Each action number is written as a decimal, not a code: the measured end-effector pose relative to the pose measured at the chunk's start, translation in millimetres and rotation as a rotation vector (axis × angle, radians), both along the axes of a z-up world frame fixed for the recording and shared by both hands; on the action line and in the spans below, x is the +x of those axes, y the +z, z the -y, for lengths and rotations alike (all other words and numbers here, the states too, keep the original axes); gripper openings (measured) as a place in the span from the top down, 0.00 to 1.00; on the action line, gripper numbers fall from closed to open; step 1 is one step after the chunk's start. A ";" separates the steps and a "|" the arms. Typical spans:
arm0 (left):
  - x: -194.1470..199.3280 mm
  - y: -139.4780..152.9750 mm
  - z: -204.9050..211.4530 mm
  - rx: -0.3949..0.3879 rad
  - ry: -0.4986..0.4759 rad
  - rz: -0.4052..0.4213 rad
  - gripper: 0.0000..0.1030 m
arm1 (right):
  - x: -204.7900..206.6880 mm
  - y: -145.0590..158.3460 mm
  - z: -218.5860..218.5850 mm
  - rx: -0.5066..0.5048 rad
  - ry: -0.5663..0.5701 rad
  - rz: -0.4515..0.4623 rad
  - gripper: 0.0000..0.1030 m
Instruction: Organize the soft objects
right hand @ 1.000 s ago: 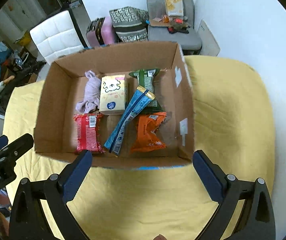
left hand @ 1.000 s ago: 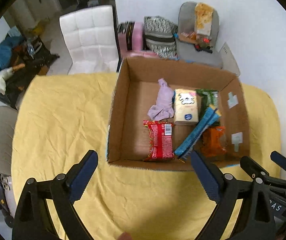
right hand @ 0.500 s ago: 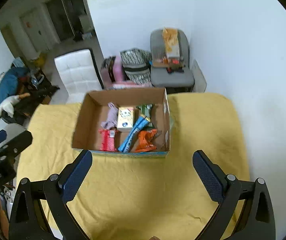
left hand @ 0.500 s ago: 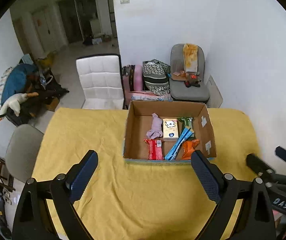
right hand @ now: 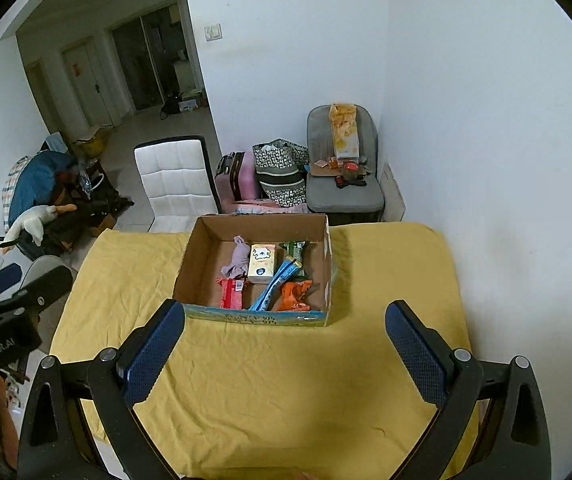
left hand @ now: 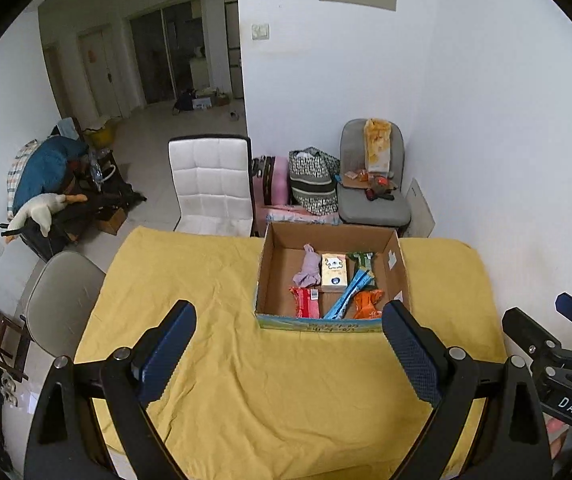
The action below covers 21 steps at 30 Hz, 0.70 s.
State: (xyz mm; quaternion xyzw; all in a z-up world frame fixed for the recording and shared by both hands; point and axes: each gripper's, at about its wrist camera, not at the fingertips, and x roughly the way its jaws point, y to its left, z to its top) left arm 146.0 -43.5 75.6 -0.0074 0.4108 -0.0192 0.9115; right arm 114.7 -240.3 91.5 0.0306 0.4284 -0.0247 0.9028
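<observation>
Both claws, left [left hand: 288,354] & right [right hand: 285,350], wide apart, holding nothing; box [left hand: 318,323] ahead.

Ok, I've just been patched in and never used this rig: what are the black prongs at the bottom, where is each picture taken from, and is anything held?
There is no robot arm. A person holds one pair of tongs in each hand, each with a fisheye camera looking forward along its two fingers. The prongs with blue pads are those fingers. One picture is from the left tongs, the other from the right tongs. Both are wide open and hold nothing. Ahead, on the yellow tablecloth, stands an open cardboard box holding a lilac cloth, a cream tissue pack, and red, blue, green and orange packets.
</observation>
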 end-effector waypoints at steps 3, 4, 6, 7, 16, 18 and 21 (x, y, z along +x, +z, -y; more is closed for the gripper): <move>-6.7 5.1 -0.1 0.003 0.005 0.003 0.08 | -11.6 9.4 1.9 -0.010 -0.003 0.011 0.01; -9.2 6.7 -0.3 -0.002 0.005 0.007 0.08 | -15.2 12.7 2.6 -0.012 -0.002 0.014 0.01; -11.5 7.1 -0.8 -0.003 0.005 0.009 0.08 | -19.1 17.9 4.3 -0.013 -0.003 0.019 0.01; -12.7 7.0 -1.1 -0.001 0.006 0.008 0.08 | -22.3 21.3 5.0 -0.016 -0.004 0.026 0.01; -22.9 10.2 1.6 0.005 0.006 -0.013 0.08 | -29.7 30.9 6.7 -0.022 -0.004 0.033 0.01; -22.0 8.9 4.0 0.009 0.007 -0.017 0.08 | -30.3 30.6 7.2 -0.021 -0.004 0.031 0.01; -21.6 8.7 5.7 0.012 0.011 -0.016 0.08 | -31.3 30.9 5.4 -0.031 -0.011 0.035 0.01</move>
